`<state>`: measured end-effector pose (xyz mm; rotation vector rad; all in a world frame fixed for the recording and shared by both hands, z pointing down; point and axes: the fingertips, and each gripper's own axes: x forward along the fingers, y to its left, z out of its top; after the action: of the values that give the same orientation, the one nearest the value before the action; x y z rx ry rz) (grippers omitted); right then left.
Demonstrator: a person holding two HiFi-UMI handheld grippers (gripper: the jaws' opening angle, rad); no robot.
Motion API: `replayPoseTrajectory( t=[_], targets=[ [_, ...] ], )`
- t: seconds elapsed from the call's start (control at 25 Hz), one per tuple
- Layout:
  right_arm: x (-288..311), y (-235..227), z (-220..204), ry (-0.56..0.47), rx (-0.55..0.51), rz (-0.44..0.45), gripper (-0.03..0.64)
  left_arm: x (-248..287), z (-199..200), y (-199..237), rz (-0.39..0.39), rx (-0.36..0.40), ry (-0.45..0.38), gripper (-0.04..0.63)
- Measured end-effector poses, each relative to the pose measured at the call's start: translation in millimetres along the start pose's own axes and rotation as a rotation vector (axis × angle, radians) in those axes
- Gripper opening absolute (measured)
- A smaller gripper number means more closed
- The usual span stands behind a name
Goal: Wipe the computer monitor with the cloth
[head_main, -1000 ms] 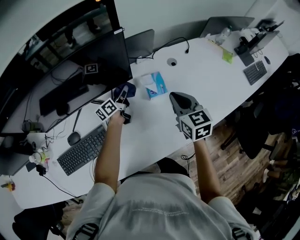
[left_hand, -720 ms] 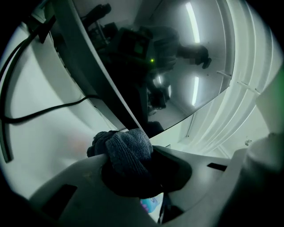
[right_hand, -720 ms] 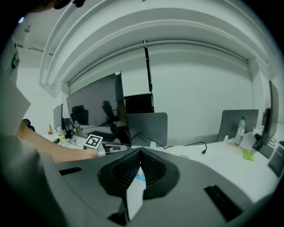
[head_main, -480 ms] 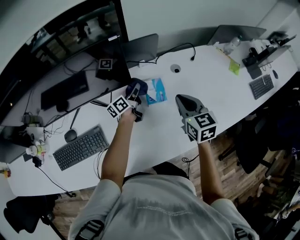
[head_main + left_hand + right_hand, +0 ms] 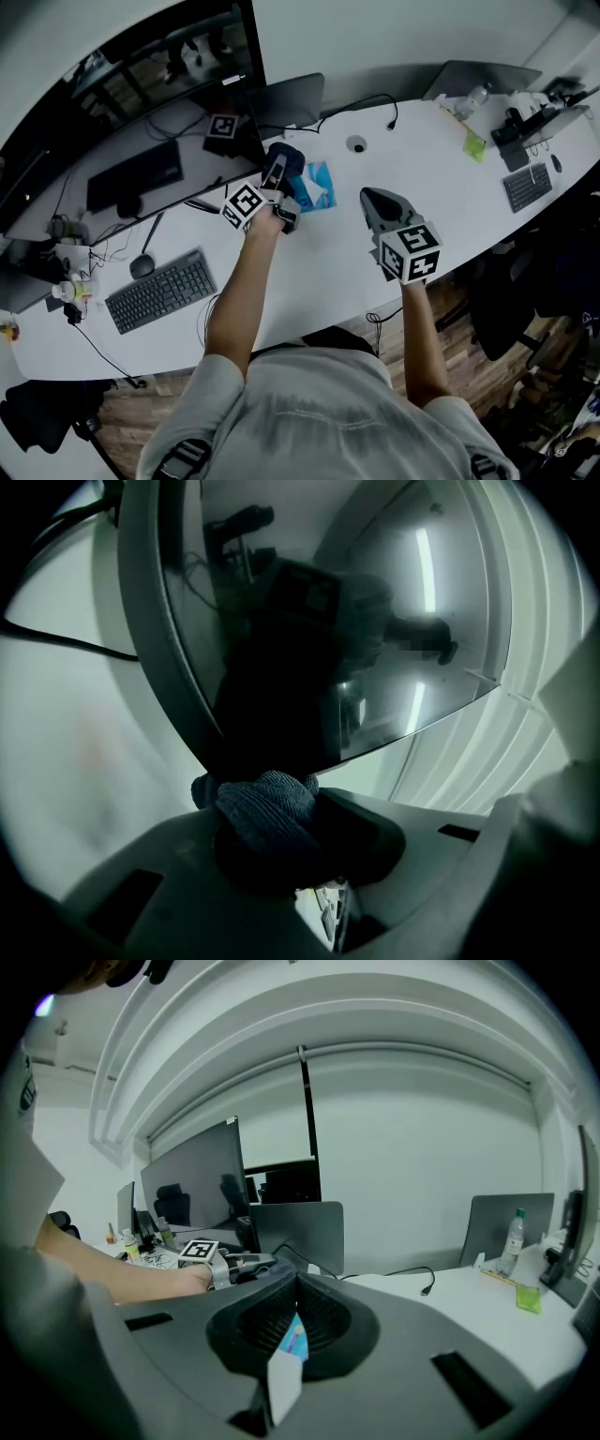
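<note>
The dark monitor [image 5: 141,94] stands at the back left of the white desk [image 5: 319,262]. My left gripper [image 5: 281,171] is raised at the monitor's lower right corner, shut on a bunched dark blue cloth [image 5: 287,157]. In the left gripper view the cloth [image 5: 267,808] sits between the jaws, close to the glossy screen [image 5: 375,621]; whether it touches the screen is hidden. My right gripper [image 5: 377,201] hovers over the desk to the right, jaws shut with nothing in them, and looks towards the monitor [image 5: 192,1180] and the left gripper [image 5: 234,1265].
A blue tissue pack [image 5: 321,184] lies on the desk between the grippers. A keyboard [image 5: 161,291] and a mouse [image 5: 141,267] sit at the left. A grey laptop back [image 5: 286,98] and a cable [image 5: 361,103] are behind. A second keyboard [image 5: 530,186] and a bottle [image 5: 469,98] are far right.
My left gripper has carried the cloth away from me and up to the monitor's lower right corner. The right gripper has hardly moved.
</note>
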<state>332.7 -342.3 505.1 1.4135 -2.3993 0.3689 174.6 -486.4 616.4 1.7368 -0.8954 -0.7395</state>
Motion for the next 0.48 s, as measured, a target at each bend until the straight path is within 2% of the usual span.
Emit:
replayPoseTrajectory(
  t=[0.16, 0.48],
  targets=[
    [0, 2, 7, -0.015, -0.010, 0.010, 0.002, -4, 3, -5, 0.007, -0.005, -0.017, 0.067],
    [1, -8, 24, -0.039, -0.021, 0.009, 0.002, 0, 13, -42, -0.015, 0.046, -0.005, 0.067]
  ],
)
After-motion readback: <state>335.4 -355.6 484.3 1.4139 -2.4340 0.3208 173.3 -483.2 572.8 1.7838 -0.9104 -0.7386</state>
